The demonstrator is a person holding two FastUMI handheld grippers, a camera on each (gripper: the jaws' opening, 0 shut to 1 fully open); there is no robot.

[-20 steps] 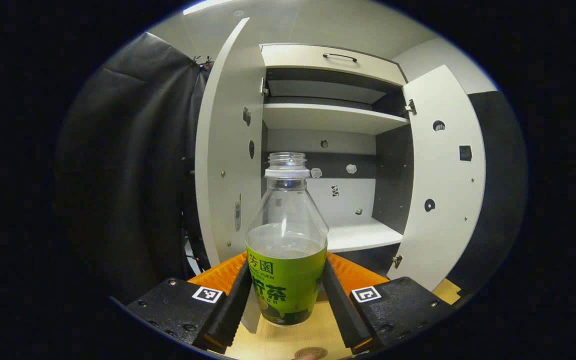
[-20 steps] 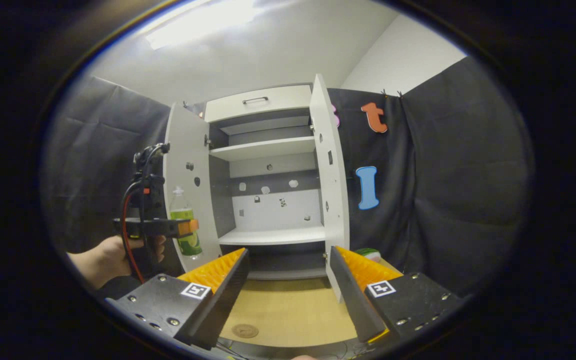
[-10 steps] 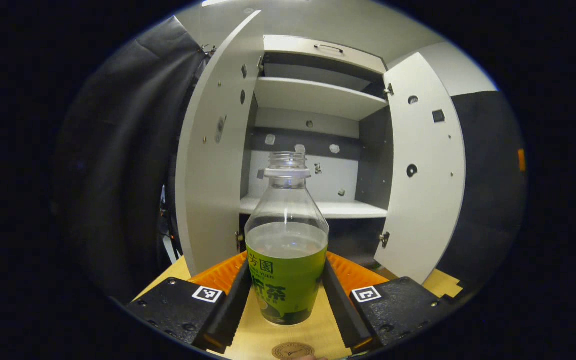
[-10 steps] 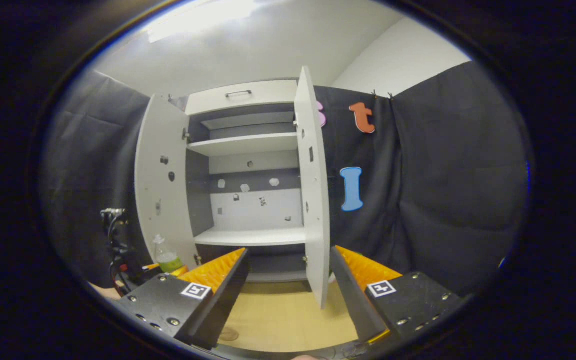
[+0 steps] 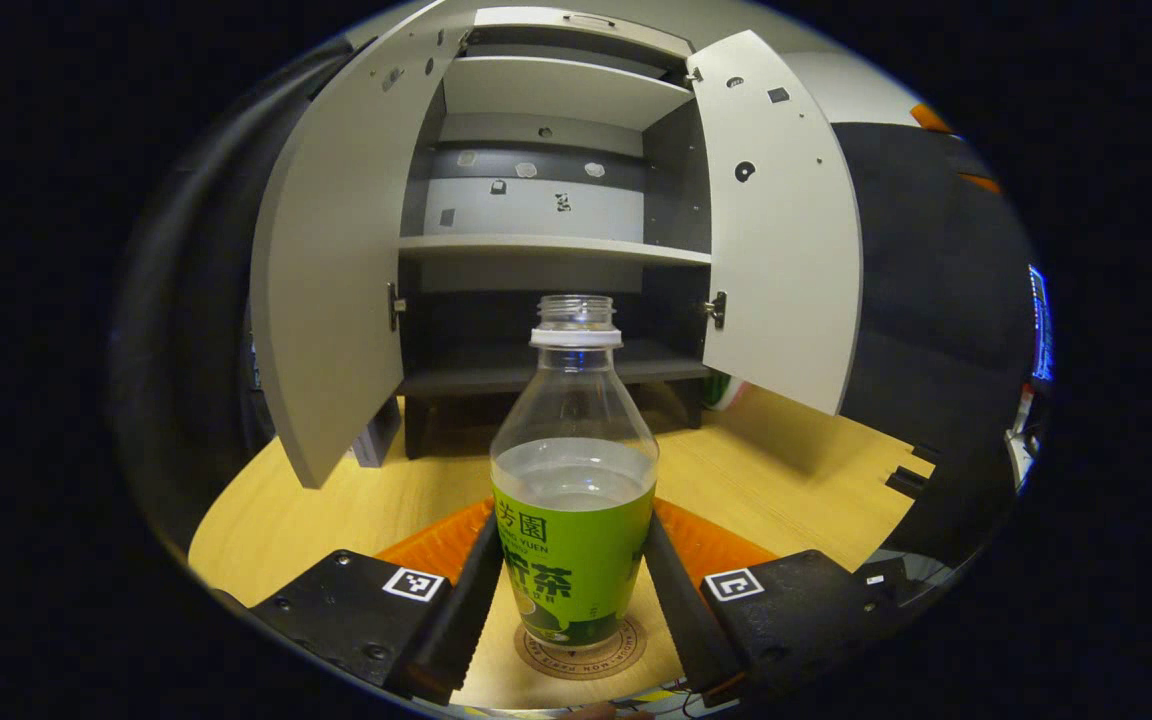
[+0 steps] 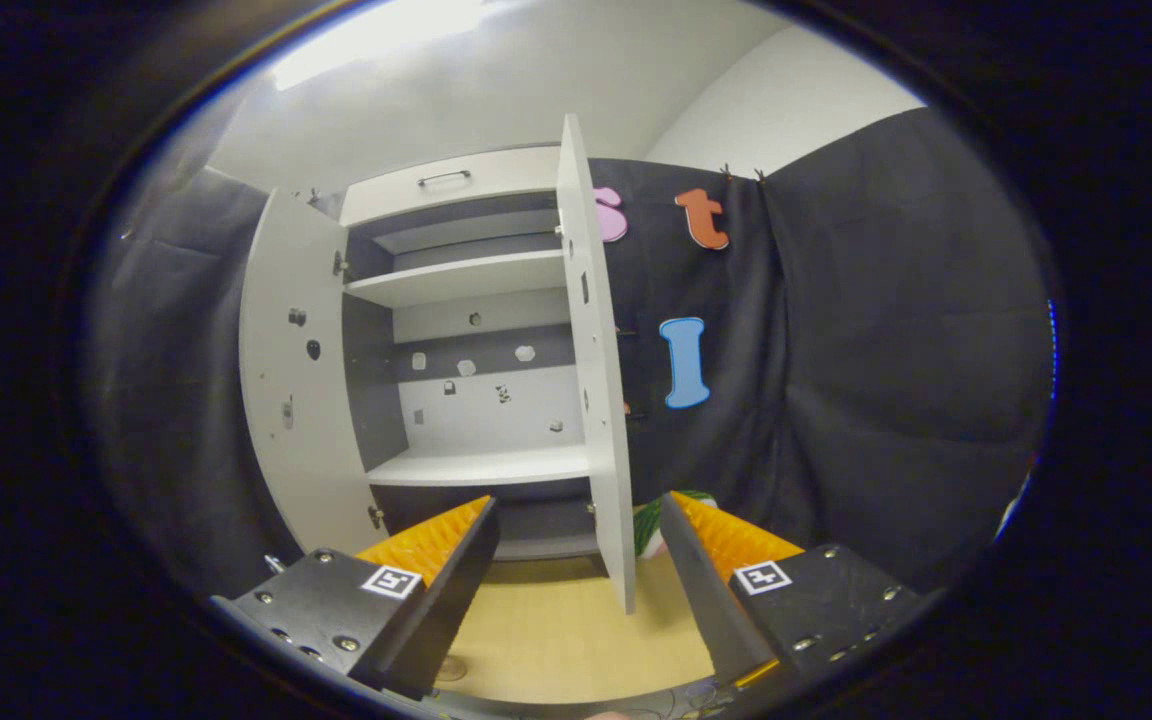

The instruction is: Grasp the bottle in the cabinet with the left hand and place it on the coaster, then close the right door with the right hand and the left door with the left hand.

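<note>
I have the bottle (image 5: 573, 480) upright between the 2 fingers of my left gripper (image 5: 573, 590), both pressing on the green label band low on its body, and its base sits over the round coaster (image 5: 581, 650) on the wooden table (image 5: 796, 480); I cannot tell whether it is already resting or just above. It is a thin clear plastic bottle with no cap and roughly half full of liquid, so I judge it moderately light, bottom-weighted, and soft-walled: squeezing harder would buckle it and could push liquid up the open neck. The labelled band is the right hold, since it is the widest, straightest part and less slick than the bare shoulder above. Any tilt on release risks a spill, so I would open slowly and back straight out. My right gripper (image 6: 576, 570) is spread wide and holding nothing, facing the edge of the right door (image 6: 596, 380), which stands open, as does the left door (image 6: 286, 380) of the cabinet (image 6: 476, 300).
</note>
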